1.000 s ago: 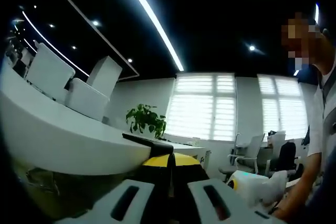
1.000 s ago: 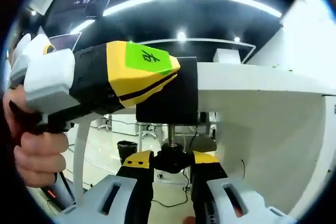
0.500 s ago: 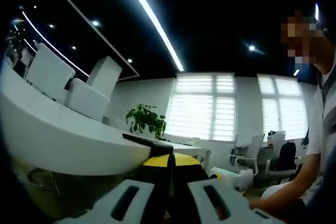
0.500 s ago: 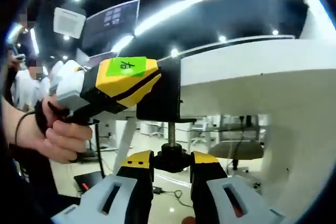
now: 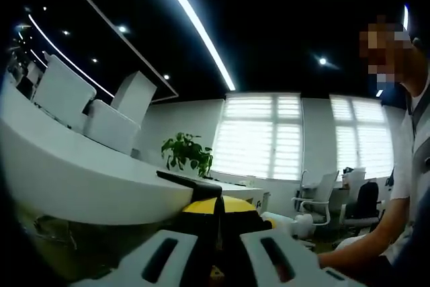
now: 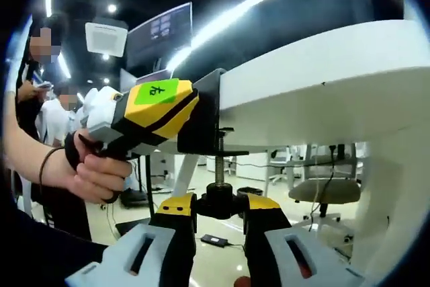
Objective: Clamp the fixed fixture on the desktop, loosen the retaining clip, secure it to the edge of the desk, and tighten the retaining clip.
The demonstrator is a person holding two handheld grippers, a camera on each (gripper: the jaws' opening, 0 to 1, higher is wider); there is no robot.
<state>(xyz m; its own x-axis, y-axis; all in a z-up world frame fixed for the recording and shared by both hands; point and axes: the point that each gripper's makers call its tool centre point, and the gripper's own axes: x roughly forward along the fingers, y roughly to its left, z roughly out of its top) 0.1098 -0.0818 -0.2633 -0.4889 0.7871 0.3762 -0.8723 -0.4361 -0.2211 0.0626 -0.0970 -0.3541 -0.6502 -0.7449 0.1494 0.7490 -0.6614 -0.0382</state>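
The white desk runs across the right gripper view, seen from below its edge; a black clamp sits on that edge, its screw hanging down to a black knob. The right gripper has its jaws closed on the knob. The left gripper, held by a hand, has its jaws closed on the clamp body and bears a green label whose writing cannot be read. Beyond lie office chairs, a glossy floor and ceiling strip lights. In the left gripper view, a plant stands before shuttered windows.
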